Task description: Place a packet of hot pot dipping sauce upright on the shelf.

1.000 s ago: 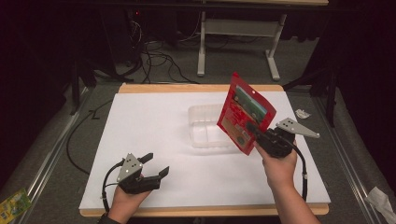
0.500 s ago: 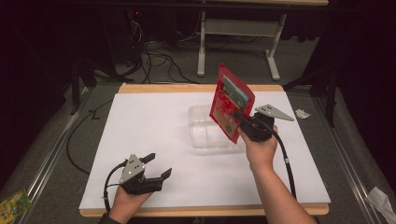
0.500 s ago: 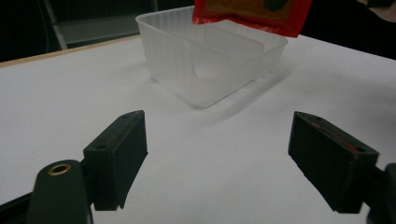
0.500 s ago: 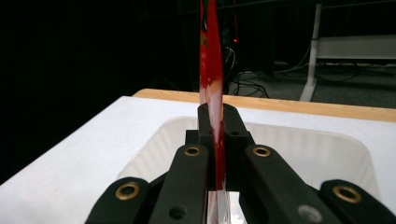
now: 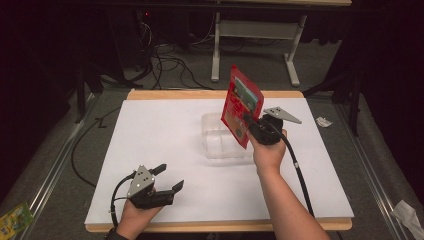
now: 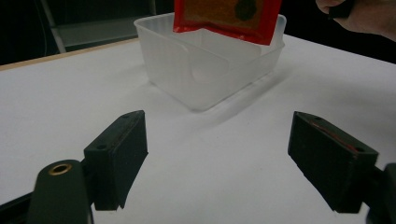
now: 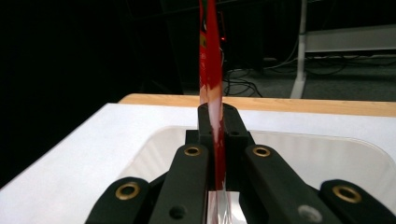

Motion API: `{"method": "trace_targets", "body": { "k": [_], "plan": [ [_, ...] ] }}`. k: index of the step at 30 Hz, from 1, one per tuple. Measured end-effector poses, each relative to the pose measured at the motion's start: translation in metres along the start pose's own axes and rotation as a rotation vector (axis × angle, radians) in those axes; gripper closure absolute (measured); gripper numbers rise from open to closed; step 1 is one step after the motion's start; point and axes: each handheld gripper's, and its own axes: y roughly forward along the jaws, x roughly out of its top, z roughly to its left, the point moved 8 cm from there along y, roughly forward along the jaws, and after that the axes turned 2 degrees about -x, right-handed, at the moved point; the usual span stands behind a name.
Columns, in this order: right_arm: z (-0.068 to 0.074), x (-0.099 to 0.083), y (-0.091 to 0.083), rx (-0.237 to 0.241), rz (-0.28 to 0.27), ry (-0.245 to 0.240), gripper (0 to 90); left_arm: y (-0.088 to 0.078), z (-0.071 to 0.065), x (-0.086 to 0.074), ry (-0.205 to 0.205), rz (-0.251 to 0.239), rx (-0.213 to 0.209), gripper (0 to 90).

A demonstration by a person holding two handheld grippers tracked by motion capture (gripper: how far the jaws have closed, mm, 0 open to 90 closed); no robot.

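- High view, left side: the left gripper (image 5: 167, 181) rests near the front edge of the white table (image 5: 160, 130), jaws spread wide with nothing between them, well apart from everything else.
- Left gripper view agrees: its two black jaws stand far apart over bare white surface, and the plastic tub (image 6: 210, 65) sits ahead of them.
- Middle of the high view: the clear tub (image 5: 216, 142) looks empty, though its see-through walls make the bottom hard to read.
- Right of it, the right gripper (image 5: 250, 121) is clamped on the red packet (image 5: 241, 105), which stands on edge above the tub's right end.
- Right gripper view: the jaws pinch the packet (image 7: 208, 56) edge-on, and the tub (image 7: 327, 158) lies directly below.
- Progress, as I judge it: the packet is picked up and brought over the tub; lowering it in and letting go are left.
- Hard to make out: the packet's top is cut off in the left gripper view, its print is too small to read, and the room behind is dark.
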Motion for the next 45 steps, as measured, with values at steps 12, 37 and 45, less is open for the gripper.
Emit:
{"method": "trace_targets", "body": {
  "k": [12,37,45],
  "plan": [
    [0.0,-0.007,0.012,-0.006,0.016,-0.022,90.0,0.0,0.0,0.0,0.001,0.001,-0.003,20.7],
    [0.003,-0.022,0.024,-0.018,0.022,-0.064,90.0,0.002,0.0,0.001,-0.008,-0.005,-0.019,20.8],
    [0.002,-0.023,0.023,-0.019,0.025,-0.063,90.0,0.004,0.0,0.001,-0.009,-0.001,-0.014,20.7]
  ]
}}
